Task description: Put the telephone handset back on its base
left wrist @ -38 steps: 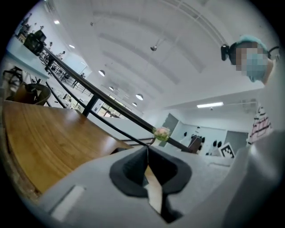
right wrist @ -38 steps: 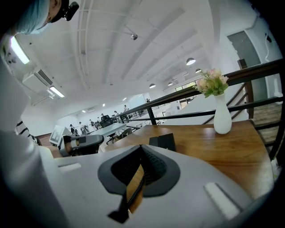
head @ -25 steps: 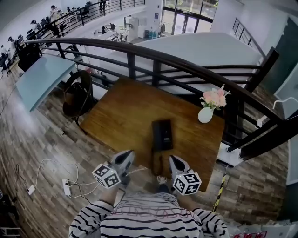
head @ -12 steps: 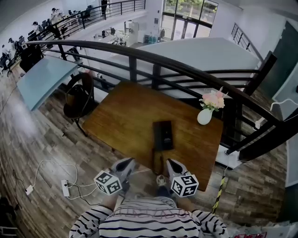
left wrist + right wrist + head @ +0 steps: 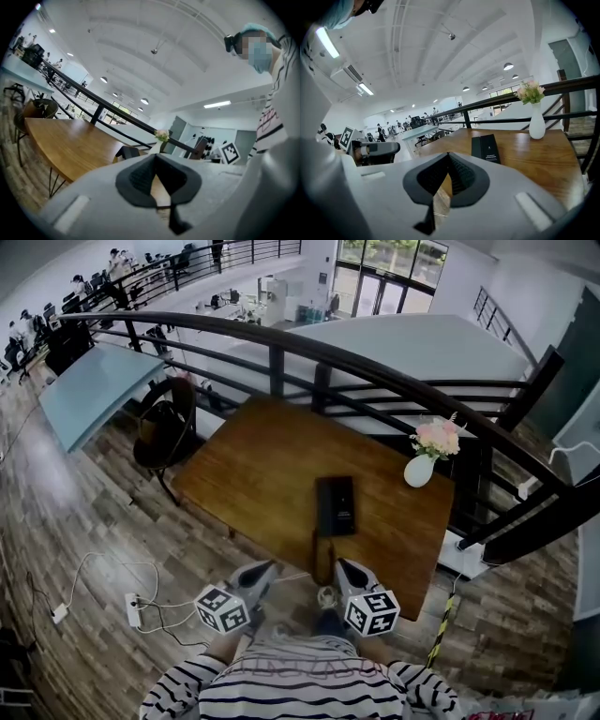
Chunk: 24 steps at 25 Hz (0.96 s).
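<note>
A black telephone [image 5: 336,505] lies flat on the wooden table [image 5: 253,465], right of centre and close to the near edge. In the right gripper view the telephone [image 5: 486,148] shows a narrow left part beside a wider printed panel; whether the handset sits on the base I cannot tell. My left gripper [image 5: 258,575] and right gripper [image 5: 347,573] hover at the table's near edge, on either side of the telephone and short of it. Both are shut with nothing between the pads. The left gripper view shows the left gripper [image 5: 154,157] pointing level across the table; the right gripper [image 5: 449,154] points slightly down.
A white vase of pink flowers [image 5: 419,470] stands at the table's right. A dark railing [image 5: 375,381] runs behind the table. A round chair [image 5: 159,432] stands at the left end. A power strip with cables [image 5: 131,606] lies on the floor at left.
Both grippers have drifted a little and sit slightly closer together, still shut. The table and telephone have shifted a little to the right in the head view.
</note>
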Available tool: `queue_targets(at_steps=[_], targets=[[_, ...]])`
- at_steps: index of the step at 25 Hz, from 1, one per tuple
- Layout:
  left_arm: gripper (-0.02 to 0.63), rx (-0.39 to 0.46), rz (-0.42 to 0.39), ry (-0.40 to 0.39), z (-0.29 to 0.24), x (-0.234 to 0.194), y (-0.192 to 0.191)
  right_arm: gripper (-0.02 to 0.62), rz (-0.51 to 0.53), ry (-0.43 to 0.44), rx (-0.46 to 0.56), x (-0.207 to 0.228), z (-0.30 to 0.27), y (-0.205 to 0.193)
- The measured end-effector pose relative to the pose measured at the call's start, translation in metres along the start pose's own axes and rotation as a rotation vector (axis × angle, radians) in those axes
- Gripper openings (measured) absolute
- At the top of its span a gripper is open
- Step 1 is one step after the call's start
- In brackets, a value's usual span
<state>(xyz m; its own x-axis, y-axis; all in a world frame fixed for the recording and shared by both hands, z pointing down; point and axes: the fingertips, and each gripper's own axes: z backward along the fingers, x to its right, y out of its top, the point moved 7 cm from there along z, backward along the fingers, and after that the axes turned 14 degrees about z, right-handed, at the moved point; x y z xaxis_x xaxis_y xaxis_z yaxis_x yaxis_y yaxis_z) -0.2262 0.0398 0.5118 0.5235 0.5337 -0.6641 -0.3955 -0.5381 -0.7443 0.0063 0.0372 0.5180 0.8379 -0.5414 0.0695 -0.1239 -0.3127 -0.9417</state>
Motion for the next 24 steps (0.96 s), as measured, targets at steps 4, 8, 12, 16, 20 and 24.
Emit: queue_targets(at_steps=[4, 8, 12, 16, 20, 24], targets=[[0.003, -0.006, 0.012, 0.001, -0.001, -0.002, -0.002, 0.000, 0.004, 0.003, -0.008, -0.001, -0.002, -0.001], [0.004, -0.017, 0.013, 0.000, -0.007, -0.003, -0.003, 0.000, 0.006, -0.004, -0.009, 0.003, -0.002, -0.001], [0.005, -0.026, 0.011, -0.002, -0.013, -0.004, -0.004, 0.000, 0.003, -0.013, -0.010, 0.008, -0.003, -0.002], [0.005, -0.032, 0.012, 0.000, -0.018, -0.005, -0.003, 0.000, 0.003, -0.014, -0.006, 0.010, -0.005, 0.000], [0.005, -0.036, 0.010, -0.002, -0.024, -0.004, -0.003, 0.000, 0.002, -0.017, -0.008, 0.014, -0.005, -0.001], [0.005, -0.040, 0.016, -0.009, -0.031, -0.005, -0.005, 0.000, 0.001, -0.020, -0.008, 0.019, -0.007, -0.001]])
